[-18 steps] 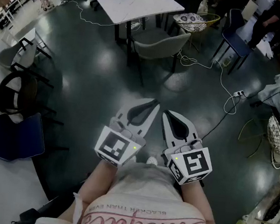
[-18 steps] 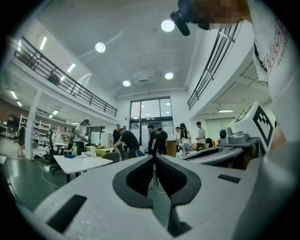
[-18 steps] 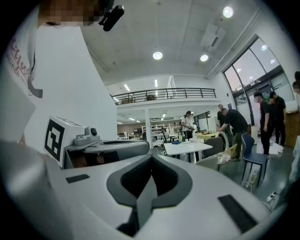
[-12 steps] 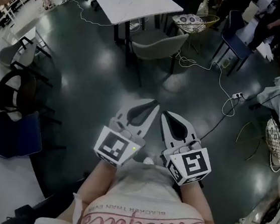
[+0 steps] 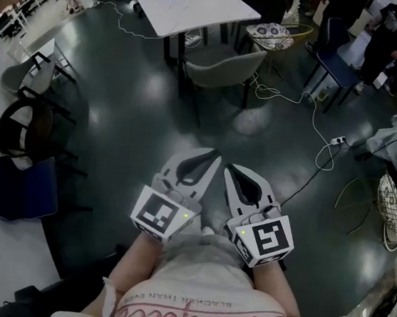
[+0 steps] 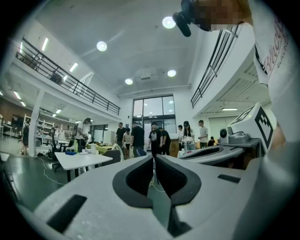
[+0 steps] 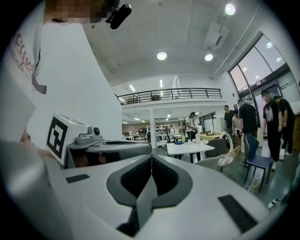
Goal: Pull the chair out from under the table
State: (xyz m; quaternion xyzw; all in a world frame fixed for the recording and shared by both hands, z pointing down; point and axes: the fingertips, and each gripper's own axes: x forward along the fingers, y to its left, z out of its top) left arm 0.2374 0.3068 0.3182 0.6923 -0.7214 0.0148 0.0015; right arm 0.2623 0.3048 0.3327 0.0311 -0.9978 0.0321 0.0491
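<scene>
**Both grippers empty, chair well ahead**

Side by side near the person's waist, the left gripper (image 5: 209,155) and right gripper (image 5: 231,171) have their jaws together on nothing. The grey chair (image 5: 221,64) stands well apart, straight ahead, its backrest broadside toward them and its seat tucked at the white table (image 5: 195,7). Neither hand is clearly nearer.

The left gripper (image 5: 210,157) and the right gripper (image 5: 231,171) are held side by side, roughly level, with their tips angled toward each other. Both pairs of jaws are closed, and nothing is gripped between them.
</scene>
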